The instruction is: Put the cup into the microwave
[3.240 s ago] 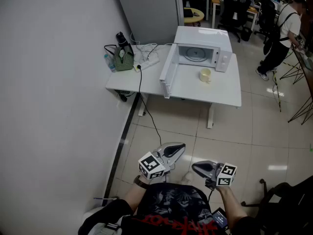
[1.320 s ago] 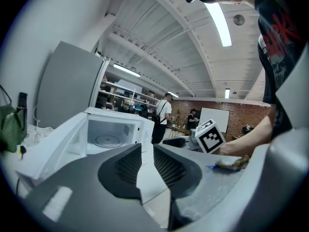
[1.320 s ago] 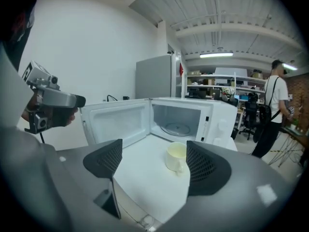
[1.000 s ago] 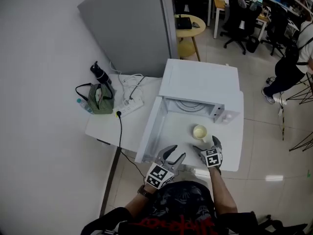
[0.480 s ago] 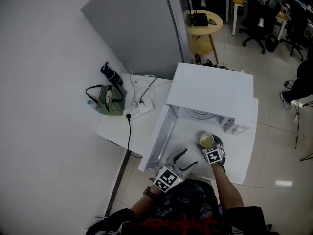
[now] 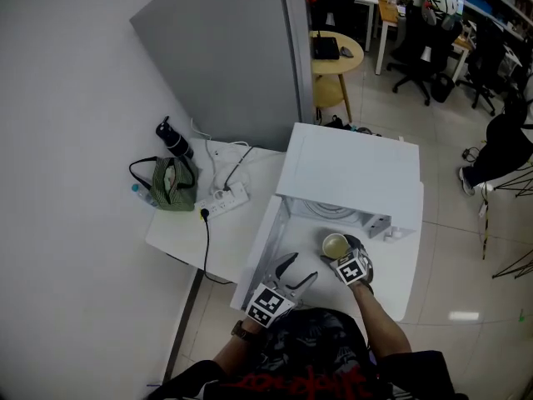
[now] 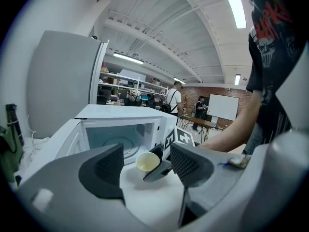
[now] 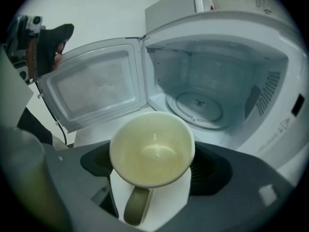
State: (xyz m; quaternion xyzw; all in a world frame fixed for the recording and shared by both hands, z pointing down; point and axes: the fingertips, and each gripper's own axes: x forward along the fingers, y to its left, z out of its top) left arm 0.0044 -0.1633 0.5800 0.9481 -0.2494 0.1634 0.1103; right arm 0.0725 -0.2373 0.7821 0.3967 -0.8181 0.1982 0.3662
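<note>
Cup (image 6: 335,244) sits on the tabletop (image 6: 187,240) at the open microwave's (image 6: 348,173) six o'clock, grasped by the right tool (image 8: 152,170), whose jaws have just closed on it. The left tool (image 6: 297,272), its jaws just opened, holds nothing. The grasp looks made; next calls for lifting the cup clear and carrying it toward twelve o'clock into the chamber.

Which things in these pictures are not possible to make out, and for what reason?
Head view: most of the microwave's inside, hidden under its own top.
Right gripper view: the cup's lower outside, hidden by its rim.
Right gripper view: print on the microwave's front, too small and blurred.
Head view: a person at the right edge, cut off.
</note>
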